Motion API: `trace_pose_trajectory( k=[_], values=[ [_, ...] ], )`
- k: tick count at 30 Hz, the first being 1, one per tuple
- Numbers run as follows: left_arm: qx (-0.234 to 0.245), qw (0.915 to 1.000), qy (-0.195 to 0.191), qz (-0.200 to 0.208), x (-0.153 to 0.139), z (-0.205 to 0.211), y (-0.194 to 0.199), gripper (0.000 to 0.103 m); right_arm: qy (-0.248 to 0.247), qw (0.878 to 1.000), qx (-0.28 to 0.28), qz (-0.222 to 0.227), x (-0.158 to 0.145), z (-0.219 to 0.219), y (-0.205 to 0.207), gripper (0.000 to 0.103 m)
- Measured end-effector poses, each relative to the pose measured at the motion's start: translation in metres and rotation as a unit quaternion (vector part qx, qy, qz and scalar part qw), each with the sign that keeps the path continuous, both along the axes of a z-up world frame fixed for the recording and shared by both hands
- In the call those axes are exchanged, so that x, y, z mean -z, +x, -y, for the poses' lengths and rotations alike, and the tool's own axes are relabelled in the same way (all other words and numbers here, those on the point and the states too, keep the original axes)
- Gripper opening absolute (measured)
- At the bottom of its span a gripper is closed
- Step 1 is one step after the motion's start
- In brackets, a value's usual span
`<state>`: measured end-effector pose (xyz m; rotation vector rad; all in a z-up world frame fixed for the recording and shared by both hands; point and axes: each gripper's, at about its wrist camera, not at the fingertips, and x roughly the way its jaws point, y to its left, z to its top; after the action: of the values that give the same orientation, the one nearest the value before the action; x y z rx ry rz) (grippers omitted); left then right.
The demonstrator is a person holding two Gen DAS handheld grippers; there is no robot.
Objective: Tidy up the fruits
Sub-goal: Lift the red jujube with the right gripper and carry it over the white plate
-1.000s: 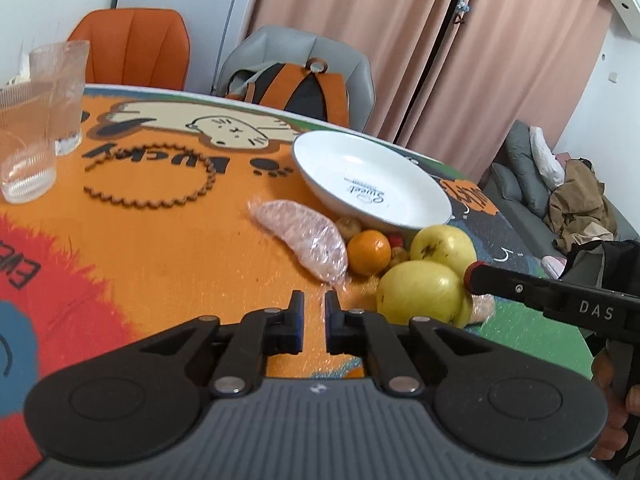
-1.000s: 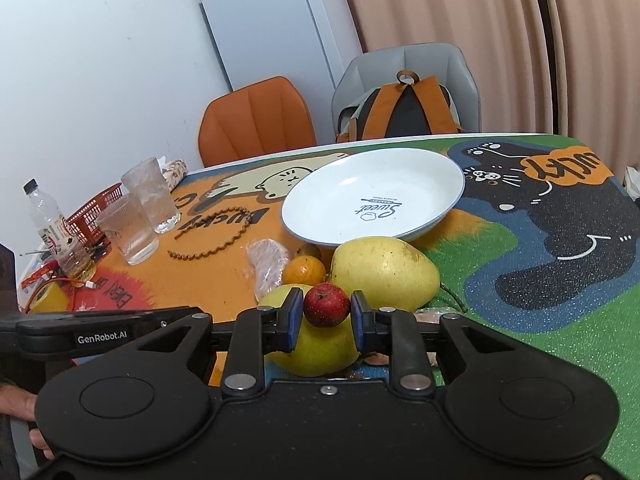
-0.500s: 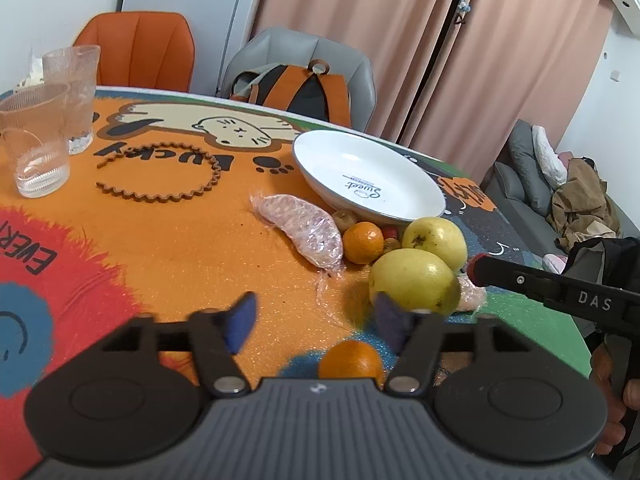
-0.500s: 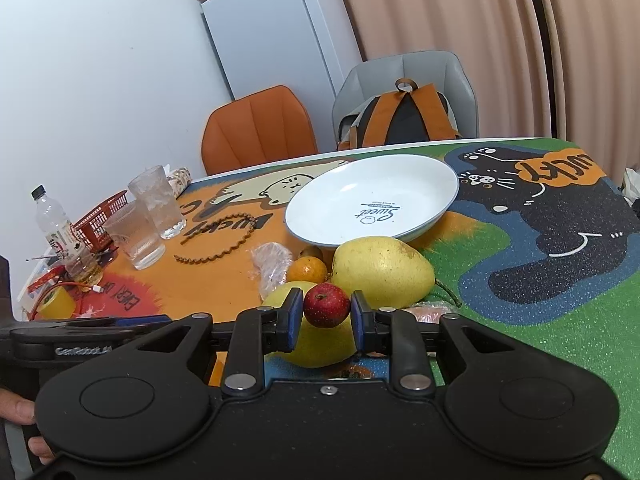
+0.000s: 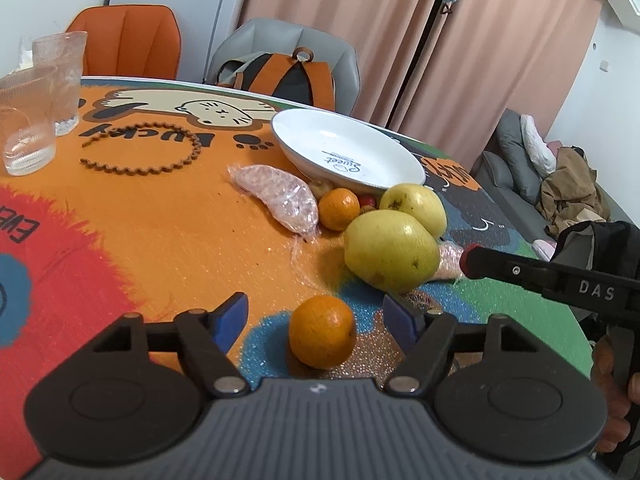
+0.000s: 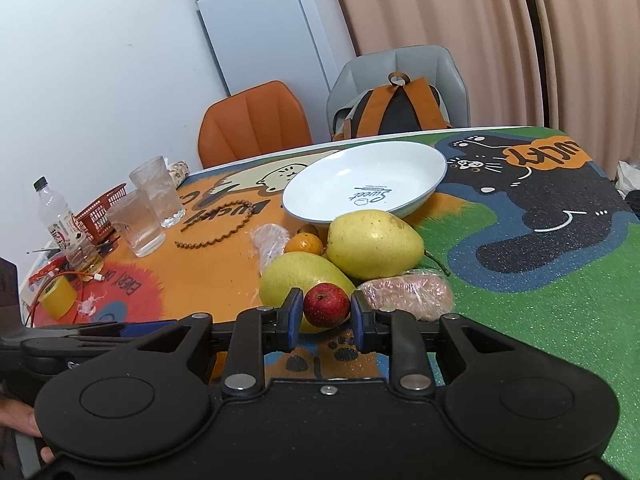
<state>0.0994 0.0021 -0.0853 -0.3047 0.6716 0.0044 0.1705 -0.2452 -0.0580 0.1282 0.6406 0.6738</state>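
My left gripper [image 5: 316,314] is open, its jaws standing on either side of an orange [image 5: 322,331] that lies on the mat. My right gripper [image 6: 326,310] is shut on a small red fruit [image 6: 326,305] and holds it above the table. Behind it lie two yellow-green pears [image 6: 374,243] [image 5: 390,254], a second orange [image 5: 338,208] and plastic-wrapped pink fruit pieces [image 5: 280,197] [image 6: 406,294]. An empty white plate [image 5: 346,152] stands just beyond the pile; it also shows in the right wrist view [image 6: 364,186].
Two drinking glasses [image 5: 36,100] and a ring of brown beads [image 5: 140,148] sit on the left of the cat-print mat [image 5: 140,240]. A bottle [image 6: 56,216], red basket [image 6: 100,216] and yellow tape roll [image 6: 58,294] lie further left. Orange and grey chairs stand behind.
My left gripper has opened from shut and an orange now lies between its jaws on the mat. My right gripper has risen slightly, still gripping the red fruit.
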Motion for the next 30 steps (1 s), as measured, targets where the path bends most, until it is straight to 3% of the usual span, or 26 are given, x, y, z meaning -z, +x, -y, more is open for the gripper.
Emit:
trace_pose_trajectory(
  k=[4, 6, 7, 8, 9, 30],
  values=[
    [-0.003, 1.0000, 0.007, -0.006, 0.006, 0.004, 0.002, 0.072, 0.001, 1.000, 0.000, 0.001, 0.000, 0.002, -0.001, 0.024],
    [-0.008, 0.9999, 0.007, -0.010, 0.009, 0.005, 0.003, 0.067, 0.004, 1.000, -0.001, 0.000, -0.001, 0.002, 0.000, 0.024],
    [-0.008, 0.9999, 0.003, -0.010, 0.010, 0.005, 0.004, 0.057, 0.005, 1.000, -0.002, 0.000, -0.001, 0.001, 0.000, 0.024],
    [-0.007, 0.9999, 0.000, -0.010, 0.011, 0.005, 0.004, 0.040, 0.004, 1.000, -0.002, 0.001, -0.001, 0.001, 0.001, 0.024],
    [-0.001, 0.9999, -0.005, -0.012, 0.012, 0.005, 0.005, 0.037, 0.004, 1.000, -0.003, 0.001, -0.002, 0.000, 0.001, 0.024],
    [-0.013, 0.9995, 0.004, 0.030, -0.012, -0.011, 0.011, 0.036, 0.013, 1.000, -0.006, 0.011, -0.013, -0.014, 0.025, 0.024]
  ],
)
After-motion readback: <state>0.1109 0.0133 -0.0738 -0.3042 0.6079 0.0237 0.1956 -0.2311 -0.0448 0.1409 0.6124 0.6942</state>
